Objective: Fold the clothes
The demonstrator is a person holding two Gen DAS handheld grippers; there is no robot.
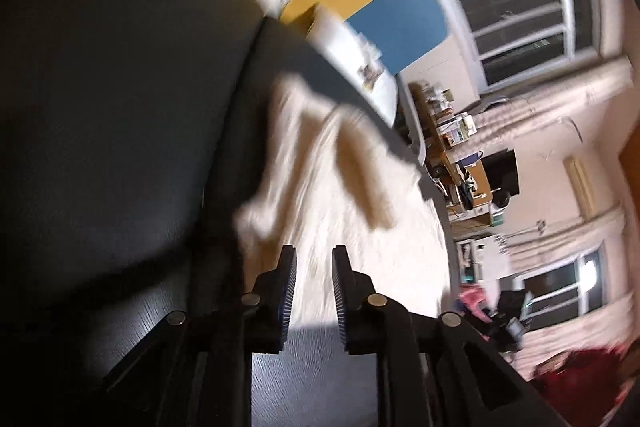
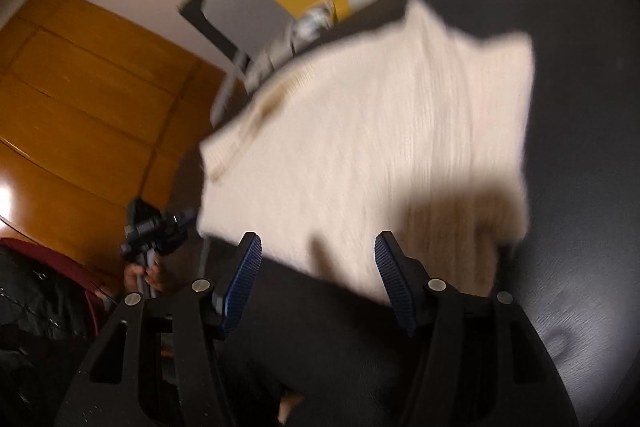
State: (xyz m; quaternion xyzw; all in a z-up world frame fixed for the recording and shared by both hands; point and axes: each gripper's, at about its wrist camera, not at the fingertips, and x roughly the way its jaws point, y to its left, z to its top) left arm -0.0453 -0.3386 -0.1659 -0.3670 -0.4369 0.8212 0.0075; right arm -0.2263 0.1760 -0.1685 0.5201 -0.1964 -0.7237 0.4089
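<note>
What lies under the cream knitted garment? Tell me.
The cream knitted garment lies spread on a dark wood-grain table, which shows bare all around it. Whether anything sits beneath the fabric cannot be seen; the cloth covers that patch.

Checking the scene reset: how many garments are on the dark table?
1. A cream knit garment lies spread on the dark table, ahead of the right gripper and the left gripper. Blur may hide more beyond the frame.
</note>
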